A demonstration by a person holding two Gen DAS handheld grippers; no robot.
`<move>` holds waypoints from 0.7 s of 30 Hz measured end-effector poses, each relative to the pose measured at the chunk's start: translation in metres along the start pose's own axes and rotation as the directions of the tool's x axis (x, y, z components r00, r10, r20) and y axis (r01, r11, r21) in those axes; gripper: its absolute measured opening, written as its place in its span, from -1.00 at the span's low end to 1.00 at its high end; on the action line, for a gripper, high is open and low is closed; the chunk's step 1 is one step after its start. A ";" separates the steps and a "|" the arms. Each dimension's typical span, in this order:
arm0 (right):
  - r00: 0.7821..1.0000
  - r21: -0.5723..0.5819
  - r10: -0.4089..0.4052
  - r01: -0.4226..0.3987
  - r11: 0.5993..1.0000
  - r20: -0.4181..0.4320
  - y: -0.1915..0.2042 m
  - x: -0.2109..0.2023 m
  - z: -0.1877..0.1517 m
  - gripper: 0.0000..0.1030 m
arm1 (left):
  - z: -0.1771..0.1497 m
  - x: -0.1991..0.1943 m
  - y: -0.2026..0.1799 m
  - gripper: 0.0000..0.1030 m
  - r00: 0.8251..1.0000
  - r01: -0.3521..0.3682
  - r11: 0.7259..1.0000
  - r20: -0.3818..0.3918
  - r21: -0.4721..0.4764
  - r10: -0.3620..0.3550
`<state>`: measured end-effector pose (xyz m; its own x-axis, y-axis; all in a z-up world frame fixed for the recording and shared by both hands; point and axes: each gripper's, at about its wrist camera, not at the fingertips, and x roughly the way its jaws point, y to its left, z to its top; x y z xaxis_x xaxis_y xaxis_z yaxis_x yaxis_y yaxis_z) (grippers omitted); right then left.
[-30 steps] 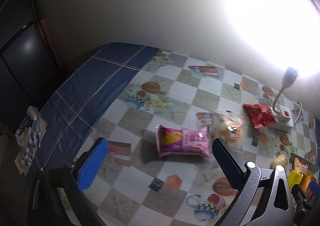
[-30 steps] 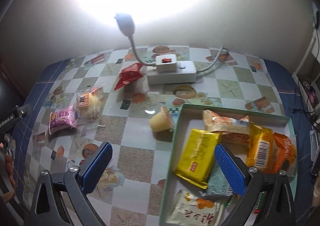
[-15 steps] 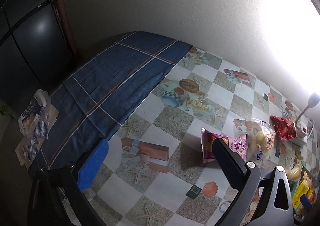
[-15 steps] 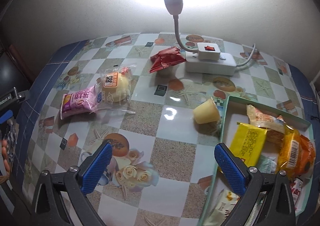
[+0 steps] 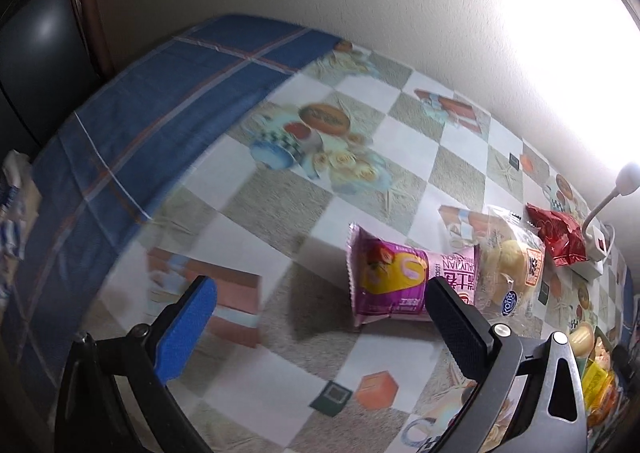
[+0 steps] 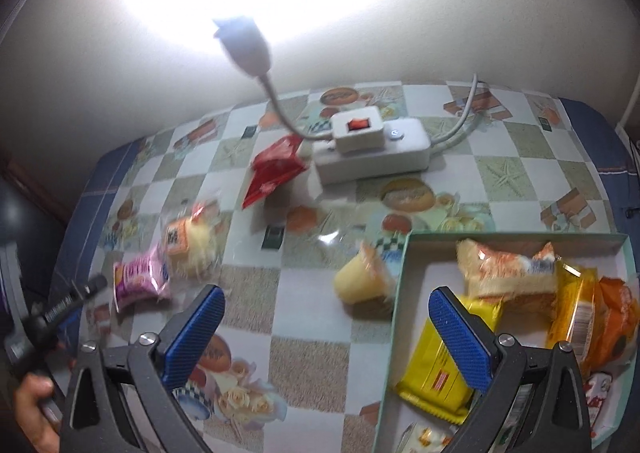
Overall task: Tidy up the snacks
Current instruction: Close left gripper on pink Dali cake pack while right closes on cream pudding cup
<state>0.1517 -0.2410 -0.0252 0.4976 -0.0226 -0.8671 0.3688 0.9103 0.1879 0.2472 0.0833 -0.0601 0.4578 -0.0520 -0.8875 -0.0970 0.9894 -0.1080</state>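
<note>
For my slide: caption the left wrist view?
Open left gripper approaching pink snack packet on checkered tablecloth.

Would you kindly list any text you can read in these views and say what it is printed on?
"Kong" on a round blue sticker on the clear bun bag.
Pink snack pack: Chinese characters and small Latin lettering, too blurred to read.
Yellow pack in the tray: print too small.
Left gripper lettering: blurred.

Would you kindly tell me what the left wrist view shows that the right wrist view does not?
Only the left wrist view shows the dark cabinet past the table's end. Only the right wrist view shows the yellow packet and orange packet in the green tray. Both show the pink snack pack, wrapped bun, red packet and power strip.
</note>
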 end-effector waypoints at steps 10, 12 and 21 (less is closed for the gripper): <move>0.993 -0.116 -0.069 0.058 0.992 -0.098 0.000 0.032 0.032 0.96 | -0.004 0.021 -0.012 1.00 1.000 0.010 1.000 -0.005 -0.010 -0.010; 0.988 -0.165 -0.093 0.073 0.984 -0.122 0.003 0.041 0.030 0.77 | -0.004 0.022 -0.013 1.00 1.000 0.016 1.000 -0.002 -0.008 -0.016; 0.964 -0.348 -0.190 0.116 0.930 -0.187 0.027 0.066 0.015 0.36 | -0.003 0.023 -0.012 1.00 1.000 0.030 0.999 -0.001 -0.015 -0.030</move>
<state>0.2062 -0.2242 -0.0708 0.2623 -0.1178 -0.9578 0.1279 0.9880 -0.0865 0.2559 0.0702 -0.0802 0.4595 -0.0820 -0.8844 -0.0962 0.9853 -0.1413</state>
